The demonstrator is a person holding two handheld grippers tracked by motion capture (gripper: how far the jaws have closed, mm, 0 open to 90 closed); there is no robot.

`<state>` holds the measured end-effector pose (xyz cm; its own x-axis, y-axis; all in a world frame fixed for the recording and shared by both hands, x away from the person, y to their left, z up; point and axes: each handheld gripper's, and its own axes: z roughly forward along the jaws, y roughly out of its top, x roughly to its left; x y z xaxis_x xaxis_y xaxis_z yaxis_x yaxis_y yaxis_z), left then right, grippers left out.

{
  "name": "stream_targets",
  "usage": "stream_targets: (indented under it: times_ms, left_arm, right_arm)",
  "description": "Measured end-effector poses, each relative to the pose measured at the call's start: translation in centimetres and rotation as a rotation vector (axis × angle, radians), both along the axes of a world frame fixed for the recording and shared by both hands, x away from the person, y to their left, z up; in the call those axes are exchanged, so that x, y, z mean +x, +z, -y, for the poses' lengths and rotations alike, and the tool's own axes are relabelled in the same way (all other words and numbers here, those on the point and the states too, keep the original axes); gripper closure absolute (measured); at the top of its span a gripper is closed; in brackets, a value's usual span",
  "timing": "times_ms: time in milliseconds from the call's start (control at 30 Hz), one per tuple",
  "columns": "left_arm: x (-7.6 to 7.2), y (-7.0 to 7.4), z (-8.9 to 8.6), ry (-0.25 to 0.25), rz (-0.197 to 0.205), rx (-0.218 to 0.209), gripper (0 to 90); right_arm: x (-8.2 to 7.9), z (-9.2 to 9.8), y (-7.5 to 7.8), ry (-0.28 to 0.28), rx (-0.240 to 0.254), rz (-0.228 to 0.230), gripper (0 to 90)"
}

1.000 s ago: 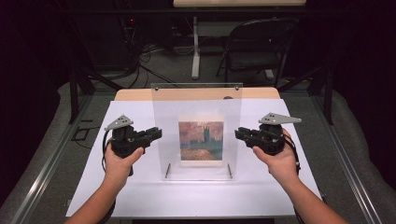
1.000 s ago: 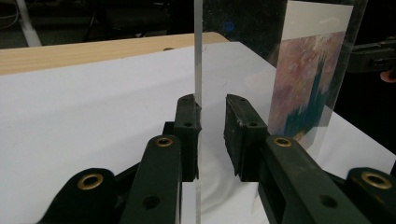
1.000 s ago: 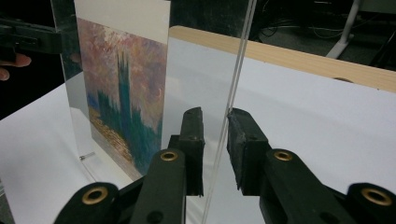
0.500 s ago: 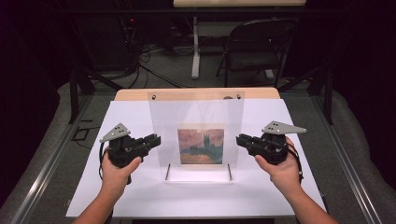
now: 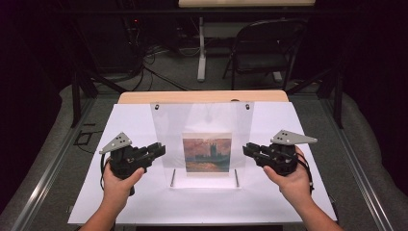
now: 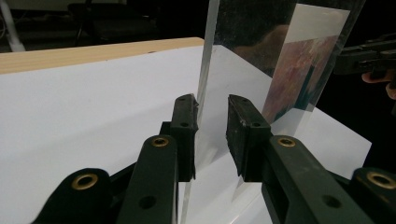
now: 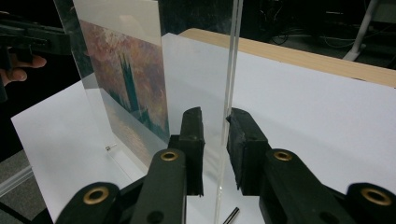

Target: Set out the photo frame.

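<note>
Nearest, left hand-held gripper (image 5: 161,148) and right hand-held gripper (image 5: 246,148), jaws parted, not clamping, each straddling one side edge of the clear panel (image 5: 202,120). Between them, equally near both, panel upright on the white sheet (image 5: 298,125), broad face forward. Beyond, bare desk (image 5: 202,96).
</note>
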<state>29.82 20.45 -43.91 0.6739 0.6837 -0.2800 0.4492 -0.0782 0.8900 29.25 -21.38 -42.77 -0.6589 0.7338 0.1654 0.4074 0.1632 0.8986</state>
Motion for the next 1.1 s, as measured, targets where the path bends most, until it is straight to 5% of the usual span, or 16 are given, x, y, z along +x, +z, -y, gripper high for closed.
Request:
stream_targets:
  times_ms: [400, 700, 933, 1100]
  left_arm:
    - [0.25, 0.23, 0.06, -0.013, -0.035, -0.003, 68.5]
    - [0.13, 0.47, 0.15, 0.004, -0.041, 0.020, 49.4]
    - [-0.24, 0.71, 0.57, 0.026, 0.014, 0.101, 34.3]
    - [-0.70, 0.72, 0.65, 0.041, 0.046, 0.159, 31.3]
  right_arm:
    - [0.15, -0.12, 0.07, 0.010, 0.001, 0.004, 70.2]
    - [0.13, -0.22, 0.17, -0.004, 0.012, 0.042, 46.5]
    - [0.12, -0.31, -0.14, -0.011, -0.005, 0.055, 32.3]
    - [-0.25, -0.33, -0.09, -0.016, -0.044, 0.082, 27.9]
